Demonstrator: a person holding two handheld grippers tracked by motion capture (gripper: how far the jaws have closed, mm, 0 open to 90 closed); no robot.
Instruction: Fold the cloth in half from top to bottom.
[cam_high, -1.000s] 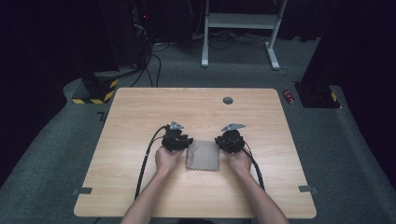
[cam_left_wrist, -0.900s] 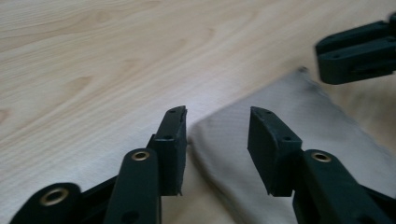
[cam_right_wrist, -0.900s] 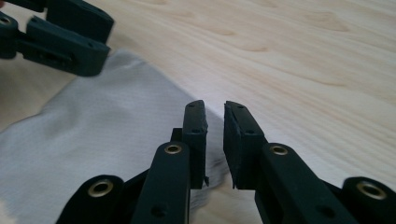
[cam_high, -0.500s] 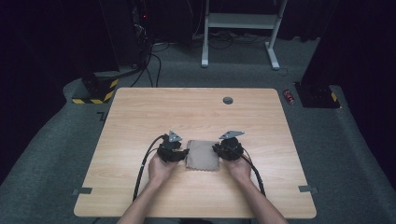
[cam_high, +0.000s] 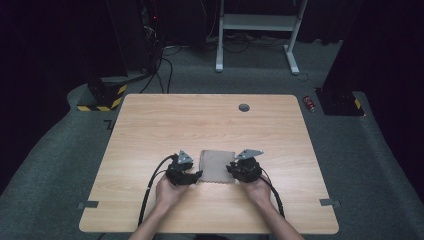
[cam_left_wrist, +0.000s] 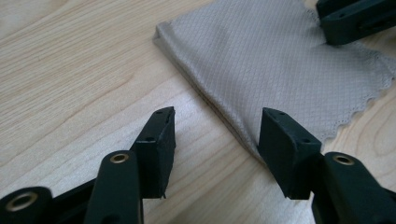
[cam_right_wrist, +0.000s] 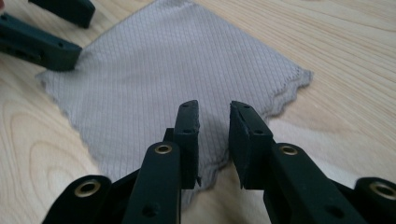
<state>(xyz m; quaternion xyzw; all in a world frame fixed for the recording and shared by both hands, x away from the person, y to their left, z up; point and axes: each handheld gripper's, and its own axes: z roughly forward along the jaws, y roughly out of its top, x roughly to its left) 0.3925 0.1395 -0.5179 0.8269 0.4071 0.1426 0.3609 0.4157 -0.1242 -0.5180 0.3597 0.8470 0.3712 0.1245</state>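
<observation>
A folded beige-grey cloth (cam_high: 217, 166) with a scalloped edge lies flat on the wooden table (cam_high: 200, 125), near its front. My left gripper (cam_high: 196, 175) sits at the cloth's near left corner. Its jaws have just been opening and stand wide apart (cam_left_wrist: 217, 114), straddling the folded edge (cam_left_wrist: 219, 112) without pressing it. My right gripper (cam_high: 231, 170) is at the near right corner. Its jaws (cam_right_wrist: 213, 106) have just been opening too, and a narrow gap shows above the cloth (cam_right_wrist: 154, 79) with nothing pinched. Each gripper view also shows the other gripper across the cloth.
A round cable hole (cam_high: 244, 107) sits near the table's far edge. Black cables (cam_high: 150, 185) trail from the grippers toward the front edge. On the floor behind are a white desk frame (cam_high: 255, 22), a yellow-and-black striped block (cam_high: 102, 97) and a small red item (cam_high: 310, 103).
Both hands have drawn back from the cloth's far edge to its near edge. The left jaws have spread wider. The cloth lies in the same place.
</observation>
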